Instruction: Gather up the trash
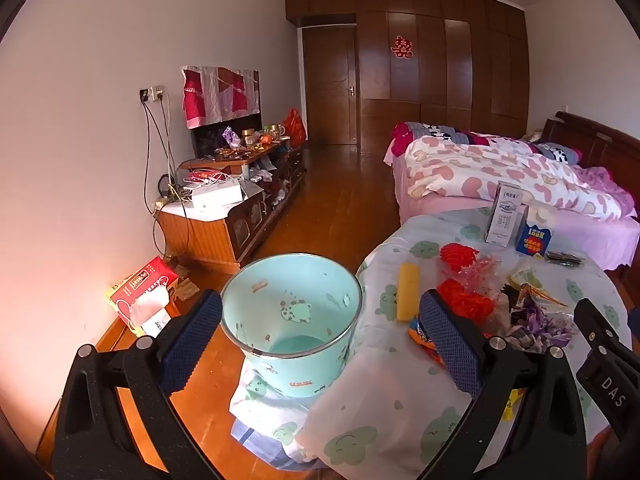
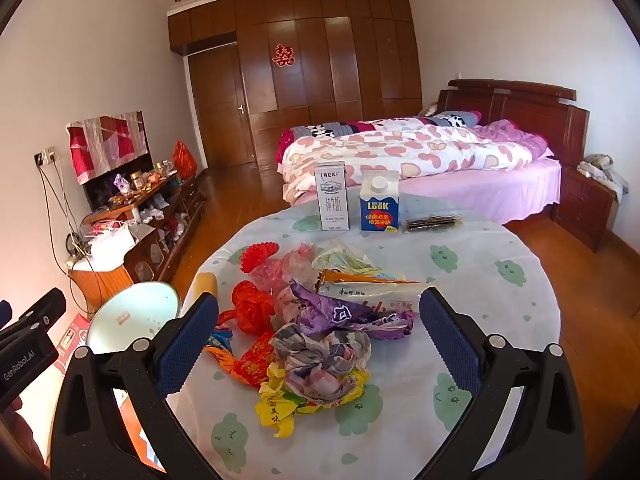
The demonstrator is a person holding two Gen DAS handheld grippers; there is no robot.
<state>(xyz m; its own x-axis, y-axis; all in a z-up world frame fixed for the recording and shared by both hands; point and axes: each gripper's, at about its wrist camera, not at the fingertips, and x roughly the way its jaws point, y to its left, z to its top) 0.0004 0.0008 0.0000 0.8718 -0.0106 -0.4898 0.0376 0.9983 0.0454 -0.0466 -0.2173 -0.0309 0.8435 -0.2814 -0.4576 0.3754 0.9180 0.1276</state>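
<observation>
The heap of crumpled wrappers (image 2: 316, 344) lay on the round worktop (image 2: 500, 292), directly ahead of the right tool (image 2: 318, 340) and between its two fingers as seen in the right wrist view — the grey-pink crumpled wad (image 2: 320, 364) sat nearest, atop a yellow wrapper (image 2: 280, 404), with a purple wrapper (image 2: 340, 312) and red wrappers (image 2: 248, 308) just behind. The right tool's fingers stood wide apart, gripping nothing. No wrapper showed a clear long axis; the long noodle packet (image 2: 380, 290) behind the heap ran left to right, across the tool's line of approach.

The pale green bin (image 1: 292, 312) stood off the left edge of the worktop, low beside it, mouth open and upward; nothing could be made out inside it. It lay straight ahead of the left tool (image 1: 320, 340), whose fingers were likewise spread apart and empty, one pad either side of the bin as framed.

Judgement: the right tool was the nearer to the trash, the left the nearer to the bin. The heap lay to the right of the bin — so a pickup by the right tool would need a carry leftward over the worktop edge.

Further back stood a white milk carton (image 2: 333, 196), a blue carton (image 2: 379, 202) and a dark flat packet (image 2: 432, 223), well apart from the heap. A yellow block (image 1: 408, 292) lay near the worktop's left edge.
</observation>
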